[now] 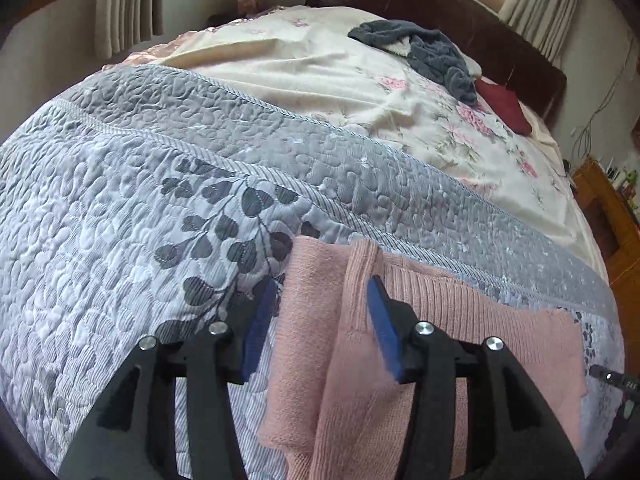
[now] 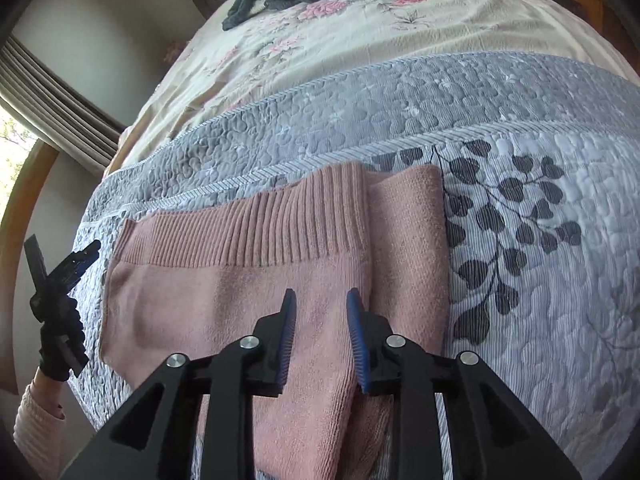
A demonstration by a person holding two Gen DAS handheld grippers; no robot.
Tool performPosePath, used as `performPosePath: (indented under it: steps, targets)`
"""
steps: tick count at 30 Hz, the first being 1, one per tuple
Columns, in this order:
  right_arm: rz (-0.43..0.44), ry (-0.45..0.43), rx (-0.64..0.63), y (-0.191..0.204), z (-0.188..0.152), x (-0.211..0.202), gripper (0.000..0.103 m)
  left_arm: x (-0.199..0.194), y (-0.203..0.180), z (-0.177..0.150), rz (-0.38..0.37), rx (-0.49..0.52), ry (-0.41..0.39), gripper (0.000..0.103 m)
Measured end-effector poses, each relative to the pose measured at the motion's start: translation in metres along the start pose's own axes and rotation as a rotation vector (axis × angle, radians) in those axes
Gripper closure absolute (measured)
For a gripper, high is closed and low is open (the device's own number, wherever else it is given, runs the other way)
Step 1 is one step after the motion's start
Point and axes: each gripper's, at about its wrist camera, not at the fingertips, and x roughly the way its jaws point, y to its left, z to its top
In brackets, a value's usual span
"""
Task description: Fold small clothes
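A pink knitted garment (image 2: 248,280) lies on the grey quilt (image 2: 540,240) near the foot edge of the bed, its ribbed band toward the head and one side already laid over itself in a strip. The right gripper (image 2: 320,308) hovers over the fold line with its fingers (image 2: 289,320) spread and holding nothing; the left gripper (image 1: 320,300) sits over the same strip, likewise released and empty. The soft knit looks likely to slump: if either tool pinches only the top layer, the strip could peel back open, and a drag across the puffy quilt could bunch the band or skew the edges
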Motion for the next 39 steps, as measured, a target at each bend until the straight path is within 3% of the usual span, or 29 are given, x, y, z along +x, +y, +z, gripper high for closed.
performPosePath:
  steps: [3, 5, 8, 11, 15, 17, 23, 26, 28, 33, 35, 39]
  targets:
    - [0.02, 0.006, 0.013, -0.006, -0.026, -0.015, 0.069, -0.022, 0.003, -0.015, -0.012, 0.06, 0.003, 0.056]
    - [0.026, 0.024, 0.026, -0.011, -0.042, -0.022, 0.058, -0.033, -0.001, -0.032, -0.024, 0.136, 0.033, 0.056]
    - [0.02, 0.05, 0.052, -0.023, -0.059, -0.029, 0.053, -0.046, -0.007, -0.062, -0.032, 0.232, 0.072, 0.055]
    - [0.027, 0.073, 0.099, -0.039, -0.065, -0.027, 0.053, -0.053, -0.013, -0.086, -0.056, 0.262, 0.102, 0.053]
    - [0.1, 0.067, 0.186, -0.054, -0.06, -0.024, 0.048, -0.052, -0.027, -0.099, -0.089, 0.265, 0.132, 0.051]
    - [0.134, 0.059, 0.224, -0.059, -0.053, -0.02, 0.035, -0.05, -0.038, -0.099, -0.105, 0.27, 0.131, 0.044]
    - [0.146, 0.1, 0.294, -0.074, -0.032, 0.013, 0.029, -0.034, -0.069, -0.089, -0.16, 0.263, 0.147, 0.041]
    - [0.163, 0.081, 0.286, -0.073, -0.023, 0.023, 0.029, -0.02, -0.08, -0.088, -0.163, 0.285, 0.163, 0.041]
    - [0.188, 0.073, 0.283, -0.07, -0.018, 0.03, 0.031, -0.008, -0.081, -0.087, -0.159, 0.28, 0.189, 0.041]
    - [0.189, 0.073, 0.257, -0.062, -0.011, 0.046, 0.051, 0.014, -0.069, -0.087, -0.157, 0.22, 0.231, 0.041]
    - [0.18, 0.076, 0.247, -0.06, -0.01, 0.05, 0.073, 0.018, -0.064, -0.087, -0.174, 0.201, 0.239, 0.041]
    - [0.197, 0.059, 0.248, -0.062, -0.016, 0.051, 0.079, 0.019, -0.062, -0.089, -0.184, 0.216, 0.242, 0.041]
